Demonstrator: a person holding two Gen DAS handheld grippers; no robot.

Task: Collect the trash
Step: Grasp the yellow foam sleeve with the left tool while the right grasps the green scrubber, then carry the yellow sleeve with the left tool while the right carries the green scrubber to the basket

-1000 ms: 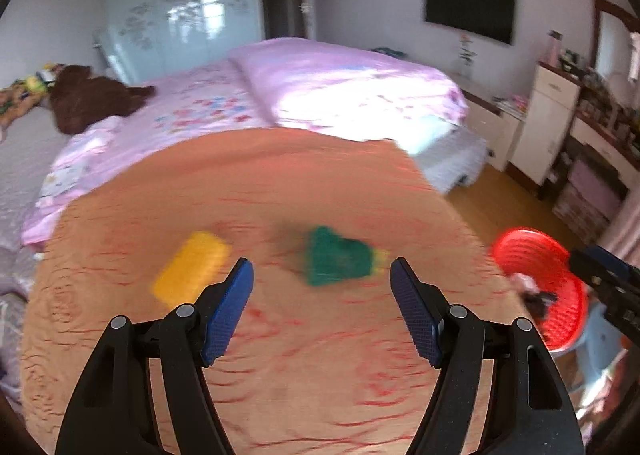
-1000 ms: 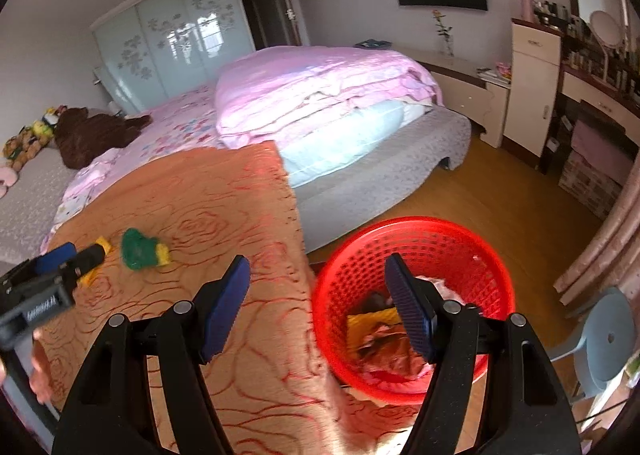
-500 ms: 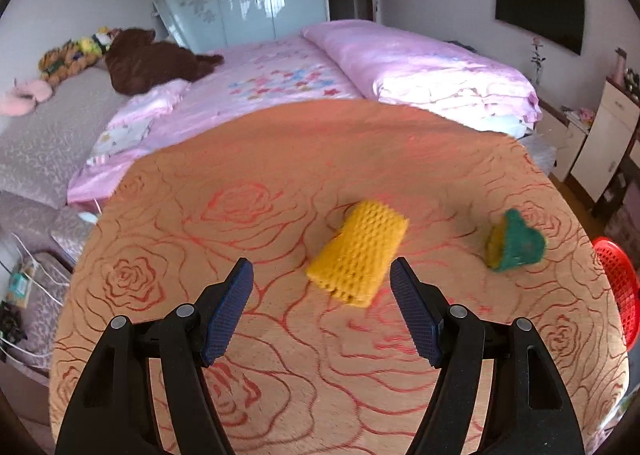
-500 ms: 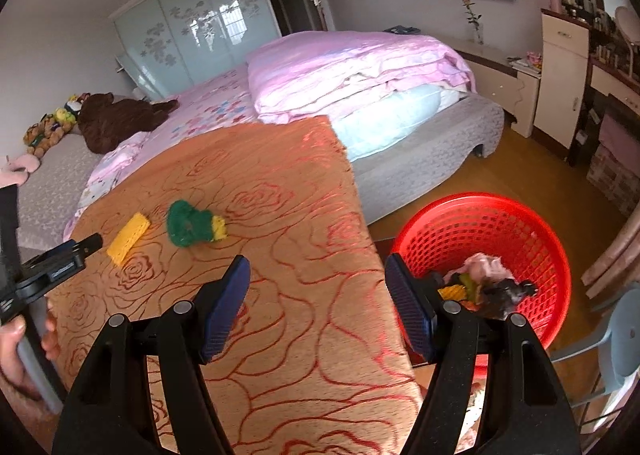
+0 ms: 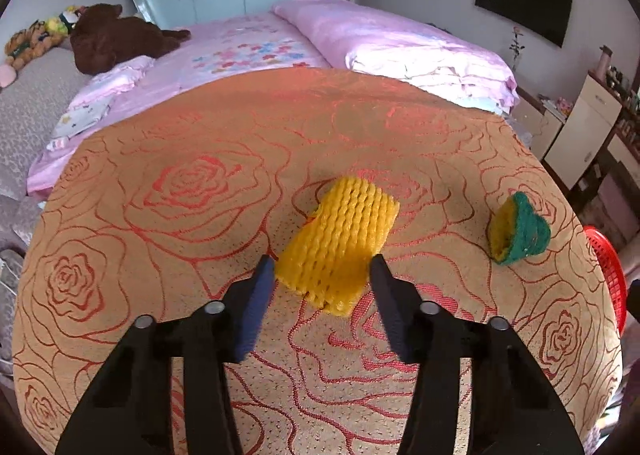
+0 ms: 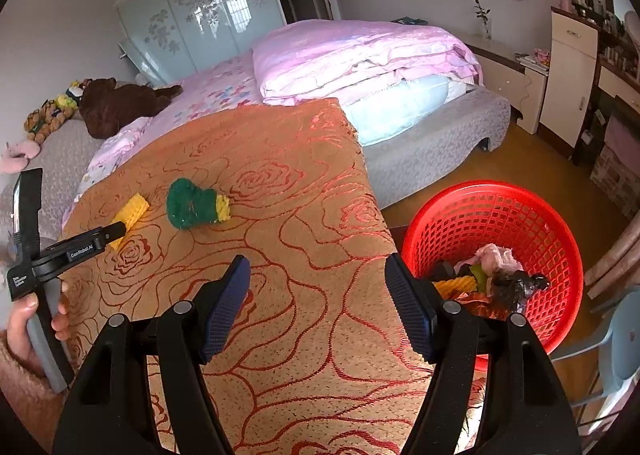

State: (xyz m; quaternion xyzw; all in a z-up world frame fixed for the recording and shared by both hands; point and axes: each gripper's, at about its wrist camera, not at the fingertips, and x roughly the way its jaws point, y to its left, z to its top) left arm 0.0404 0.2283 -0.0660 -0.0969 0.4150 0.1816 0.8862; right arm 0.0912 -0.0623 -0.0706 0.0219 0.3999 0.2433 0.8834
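Observation:
A yellow foam net sleeve [image 5: 340,239] lies on the orange rose-patterned cloth [image 5: 192,215]. My left gripper [image 5: 322,271] is down at the sleeve's near end. Its jaws are closing with the sleeve between them, and the pads are not clearly pressing on it. In the right wrist view the left gripper [image 6: 108,233] reaches the same sleeve [image 6: 130,211]. A green and yellow scrub sponge [image 5: 520,229] [image 6: 196,205] lies to the right of the sleeve. My right gripper [image 6: 317,263] hovers open over the cloth's right edge with nothing in it. Beside it stands a red basket [image 6: 500,211].
The red basket holds several crumpled scraps [image 6: 496,275] and stands on the wooden floor off the cloth's right edge. A pink bed [image 6: 360,55] lies behind, with a brown plush toy [image 5: 116,39] on it. A blue chair [image 6: 616,343] is at the far right.
My left gripper swung from the green sponge to the yellow sleeve, came down close, and its jaws narrowed around it. The right gripper's view shifted left from the basket toward the cloth.

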